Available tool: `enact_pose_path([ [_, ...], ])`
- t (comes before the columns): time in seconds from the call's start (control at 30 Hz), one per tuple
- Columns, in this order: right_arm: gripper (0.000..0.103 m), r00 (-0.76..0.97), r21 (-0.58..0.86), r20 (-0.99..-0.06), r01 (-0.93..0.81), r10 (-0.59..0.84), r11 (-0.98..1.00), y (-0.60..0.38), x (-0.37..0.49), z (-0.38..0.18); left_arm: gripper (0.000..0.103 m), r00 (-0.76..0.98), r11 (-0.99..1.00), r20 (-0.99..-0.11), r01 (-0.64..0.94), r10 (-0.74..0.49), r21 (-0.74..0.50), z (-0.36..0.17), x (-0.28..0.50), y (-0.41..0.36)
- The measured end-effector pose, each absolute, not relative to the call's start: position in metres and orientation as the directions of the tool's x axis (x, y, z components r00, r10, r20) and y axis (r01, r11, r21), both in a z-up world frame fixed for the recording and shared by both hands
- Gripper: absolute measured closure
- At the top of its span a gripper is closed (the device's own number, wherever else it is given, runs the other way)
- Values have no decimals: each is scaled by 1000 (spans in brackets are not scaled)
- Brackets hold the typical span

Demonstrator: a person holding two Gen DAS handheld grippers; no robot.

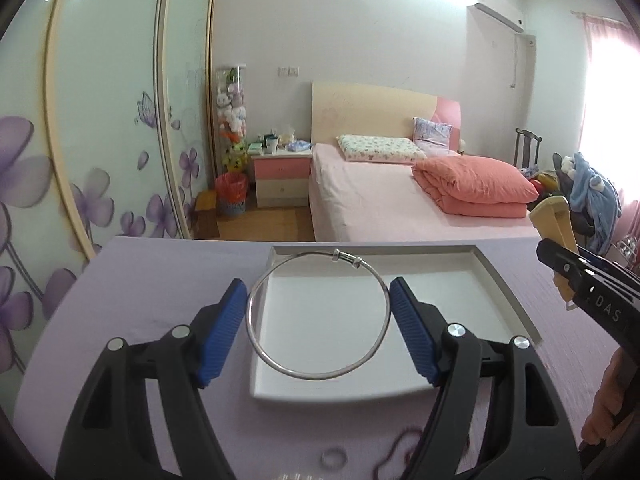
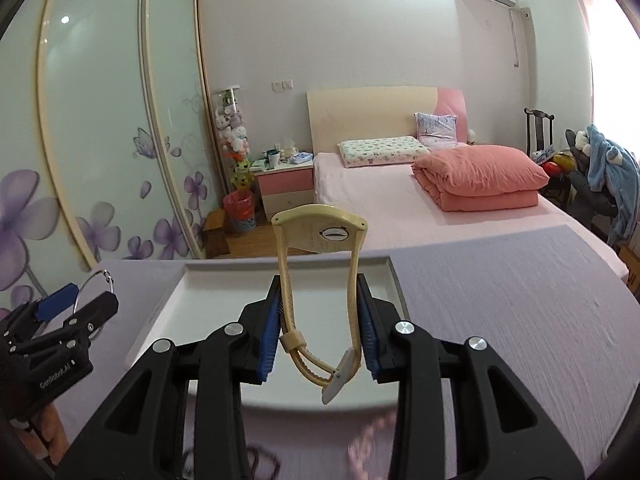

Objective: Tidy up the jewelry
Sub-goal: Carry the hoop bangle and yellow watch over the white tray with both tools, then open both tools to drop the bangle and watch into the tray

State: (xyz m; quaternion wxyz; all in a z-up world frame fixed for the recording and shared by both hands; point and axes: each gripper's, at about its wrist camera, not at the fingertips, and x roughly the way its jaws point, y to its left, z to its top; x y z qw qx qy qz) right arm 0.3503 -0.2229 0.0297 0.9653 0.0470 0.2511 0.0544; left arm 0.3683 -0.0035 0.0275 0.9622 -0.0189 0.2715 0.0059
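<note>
above the white tray (image 1: 500, 276) on the lilac tabletop (image 1: 168, 280), left tool (image 1: 318, 312) grips a silver bangle (image 1: 256, 292), right tool (image 2: 320, 332) clamps a cream watch (image 2: 320, 232); next, likely lowering both into the tray.

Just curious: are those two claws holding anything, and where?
Left gripper clamps the thin silver bangle across its sides; right gripper squeezes the cream plastic-strapped wristwatch by its strap.

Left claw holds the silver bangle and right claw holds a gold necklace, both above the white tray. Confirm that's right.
Not quite. The right claw holds a cream-yellow wristwatch, not a gold necklace; the right wrist view shows its case and buckled strap. The left claw does hold the silver bangle, and both are above the white tray.
</note>
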Motion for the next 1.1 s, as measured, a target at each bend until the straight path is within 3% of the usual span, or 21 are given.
enact_pose_path([
  [0.2, 67, 850, 105, -518, -52, 100, 993, -216, 395, 16, 32, 827, 998, -562, -35, 1, -50, 7, 426, -4],
  [0.4, 67, 783, 121, -613, -34, 101, 992, -214, 432, -12, 32, 788, 998, -615, -41, 3, -48, -20, 466, -6],
  [0.83, 67, 640, 111, -763, -11, 92, 994, -204, 458, -54, 32, 713, 999, -701, -36, 12, -19, -56, 494, -10],
  [0.97, 60, 625, 100, -777, 0, 78, 995, -203, 464, -52, 31, 698, 999, -716, -42, 23, -10, -57, 499, -8],
  [1.1, 42, 645, 108, -760, -2, 84, 994, -205, 464, -45, 31, 688, 999, -726, -43, 22, -10, -58, 501, -8],
])
